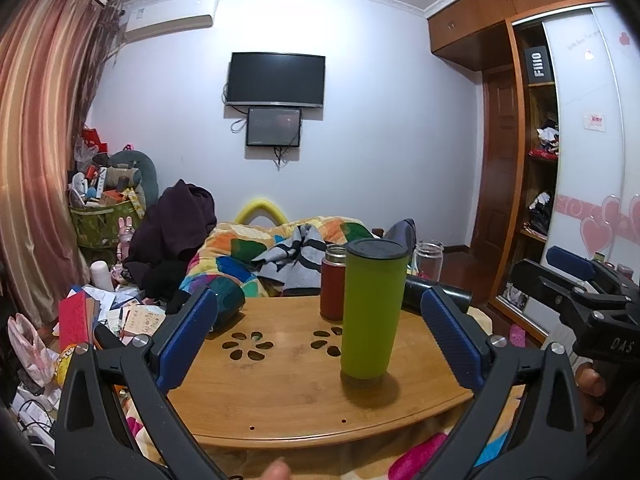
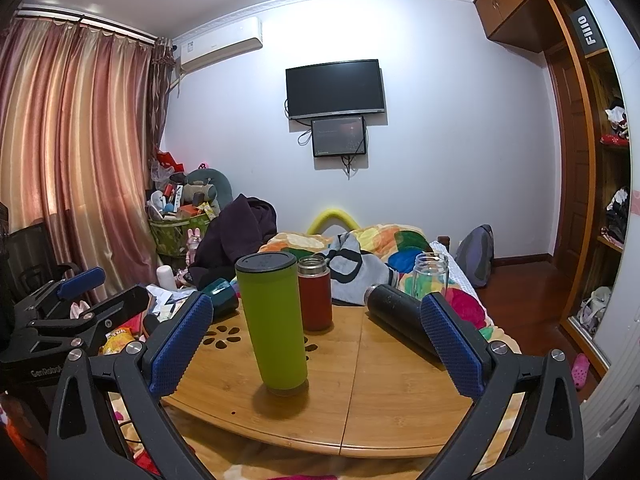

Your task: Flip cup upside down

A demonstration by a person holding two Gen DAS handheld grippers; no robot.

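We were in a lived-in home bedroom: a bed (image 2: 384, 248) heaped with a patchwork quilt (image 1: 256, 248), pink curtains (image 2: 72, 140), a wall-mounted television (image 2: 335, 87), an air conditioner (image 2: 220, 46), and a wooden wardrobe (image 1: 536, 128) with clothes on its shelves.

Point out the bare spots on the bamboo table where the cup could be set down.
Free: the near edge of the bamboo table, in front of the tall green tumbler and beside the lying black flask. Crowded: the far side, around the red thermos.
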